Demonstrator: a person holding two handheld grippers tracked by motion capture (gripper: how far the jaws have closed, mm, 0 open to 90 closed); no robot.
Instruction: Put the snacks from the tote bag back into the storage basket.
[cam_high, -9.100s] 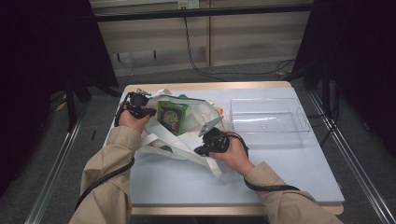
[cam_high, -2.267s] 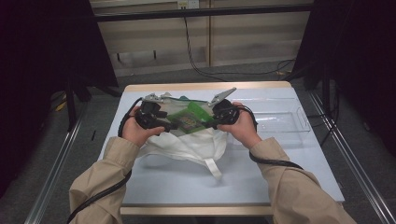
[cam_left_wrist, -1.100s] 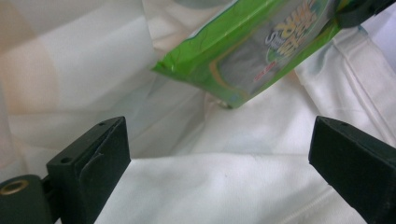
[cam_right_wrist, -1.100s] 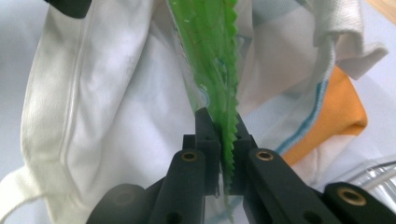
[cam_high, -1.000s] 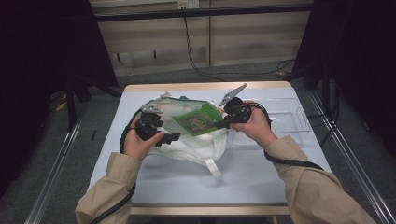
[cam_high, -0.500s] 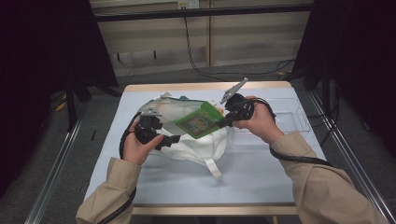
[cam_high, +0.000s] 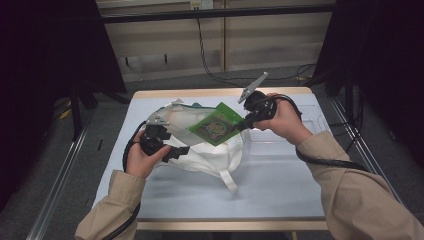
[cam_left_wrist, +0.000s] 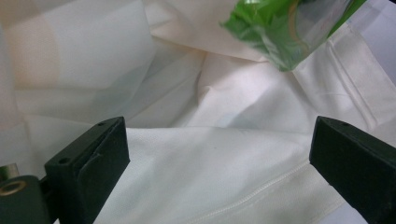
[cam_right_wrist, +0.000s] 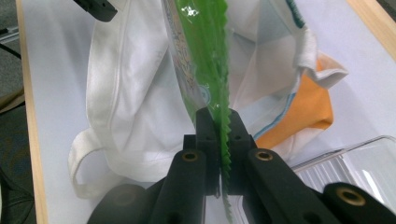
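A green snack packet (cam_high: 216, 124) hangs tilted above a white cloth bag (cam_high: 205, 150) on the table. My right gripper (cam_high: 243, 123) is shut on the packet's crimped edge; in the right gripper view the jaws (cam_right_wrist: 219, 119) pinch the packet (cam_right_wrist: 205, 51) edge-on over the bag (cam_right_wrist: 130, 93). My left gripper (cam_high: 174, 148) rests at the bag's left side. In the left gripper view it (cam_left_wrist: 217, 133) stands open, jaws wide apart over the white cloth (cam_left_wrist: 210, 163), with the packet (cam_left_wrist: 289, 32) above and beyond.
A clear plastic tray (cam_high: 305, 135) lies at the table's right, just past the right hand, and shows as a transparent corner (cam_right_wrist: 364, 168) in the right gripper view. Orange fabric (cam_right_wrist: 310, 109) pokes out beside the bag's mouth. The table's front part (cam_high: 275, 190) is bare.
My right gripper has risen with the green packet, lifting it higher above the bag. The left gripper has hardly moved and stays open at the bag.
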